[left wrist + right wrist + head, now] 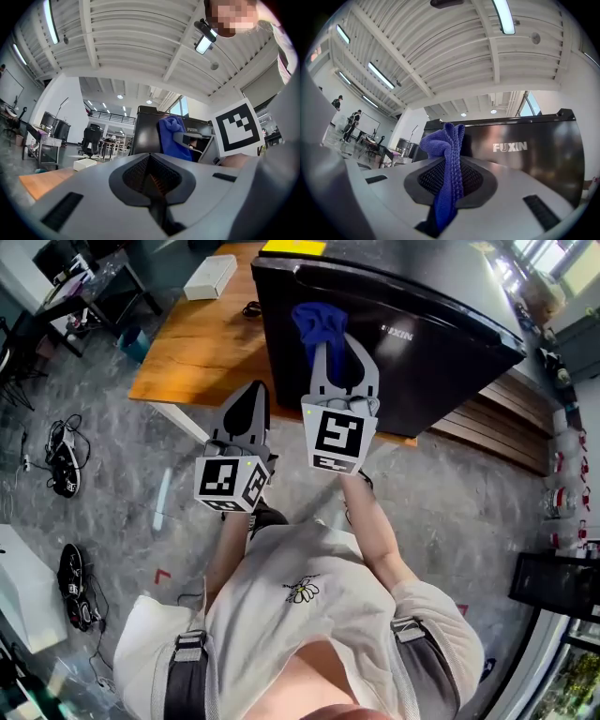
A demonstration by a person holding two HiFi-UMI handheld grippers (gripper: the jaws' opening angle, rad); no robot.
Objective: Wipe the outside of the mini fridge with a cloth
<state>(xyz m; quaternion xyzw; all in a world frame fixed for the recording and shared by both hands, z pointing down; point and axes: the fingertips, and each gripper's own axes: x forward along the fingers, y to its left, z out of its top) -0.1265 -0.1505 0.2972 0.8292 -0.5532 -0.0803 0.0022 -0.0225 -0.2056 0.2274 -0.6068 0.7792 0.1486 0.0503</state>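
1. Jaws of our right gripper (pixel 447 180) are clamped together on a blue cloth (pixel 446 154), which bunches up above them in a loose fold.
2. Seen from our head view, the right gripper (pixel 336 357) holds the cloth (pixel 319 322) up in front of the mini fridge (pixel 422 334), near the left edge of its black face. We cannot tell whether cloth and fridge touch.
3. We see the fridge standing on the wooden table (pixel 202 343), toward its right end. The right gripper view shows its glossy dark face (pixel 525 154) with a pale brand name on it.
4. Our left gripper (pixel 150 176) has its jaws closed together with nothing between them.
5. We hold the left gripper (pixel 251 399) just beside the right one and lower, over the table's near edge.
6. A white box (pixel 210 276) lies near the table's far edge, well apart from both grippers.
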